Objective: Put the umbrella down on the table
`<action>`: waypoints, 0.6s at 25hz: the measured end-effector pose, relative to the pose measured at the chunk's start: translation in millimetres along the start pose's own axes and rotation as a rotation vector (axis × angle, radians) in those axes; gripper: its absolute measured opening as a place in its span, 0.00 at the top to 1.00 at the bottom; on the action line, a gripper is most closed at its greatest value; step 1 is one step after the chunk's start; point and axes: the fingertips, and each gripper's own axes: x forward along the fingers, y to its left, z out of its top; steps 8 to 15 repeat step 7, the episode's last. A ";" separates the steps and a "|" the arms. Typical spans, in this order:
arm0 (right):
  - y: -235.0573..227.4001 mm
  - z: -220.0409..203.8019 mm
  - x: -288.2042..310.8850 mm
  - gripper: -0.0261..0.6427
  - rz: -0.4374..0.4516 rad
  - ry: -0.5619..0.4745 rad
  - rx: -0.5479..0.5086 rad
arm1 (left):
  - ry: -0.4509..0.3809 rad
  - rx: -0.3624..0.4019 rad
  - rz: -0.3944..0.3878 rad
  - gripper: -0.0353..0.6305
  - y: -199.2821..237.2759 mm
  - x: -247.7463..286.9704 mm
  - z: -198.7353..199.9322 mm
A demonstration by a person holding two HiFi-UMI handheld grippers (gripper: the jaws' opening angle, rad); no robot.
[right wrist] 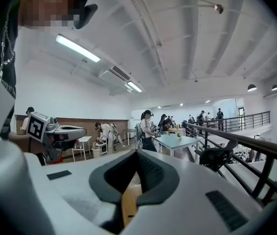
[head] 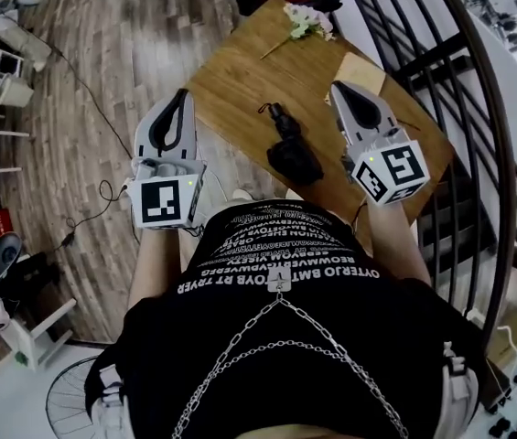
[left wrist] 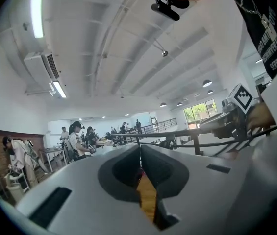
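A folded black umbrella (head: 290, 149) lies on the wooden table (head: 231, 80), its strap end toward the far side. Neither gripper touches it. My left gripper (head: 182, 93) is held up off the table's left edge, over the floor, jaws shut and empty. My right gripper (head: 337, 88) hovers above the table to the right of the umbrella, also shut with nothing in it. Both point level and away from me. In the left gripper view the left gripper (left wrist: 139, 146) shows closed tips; in the right gripper view the right gripper (right wrist: 137, 152) does too.
A bunch of pale flowers (head: 308, 21) and a tan card (head: 359, 71) lie at the table's far end. A black metal railing (head: 464, 90) runs close along the right. Cables, chairs and a fan (head: 70, 401) stand on the wooden floor to the left. People work farther off.
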 end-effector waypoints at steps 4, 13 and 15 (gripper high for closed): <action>6.9 -2.4 4.3 0.94 -0.006 0.018 -0.025 | -0.005 0.002 -0.024 0.90 -0.5 3.4 -0.3; 10.9 -4.1 10.0 0.94 0.000 0.028 -0.033 | -0.035 0.011 -0.048 0.90 -0.3 5.8 -1.9; 10.9 -4.1 10.0 0.94 0.000 0.028 -0.033 | -0.035 0.011 -0.048 0.90 -0.3 5.8 -1.9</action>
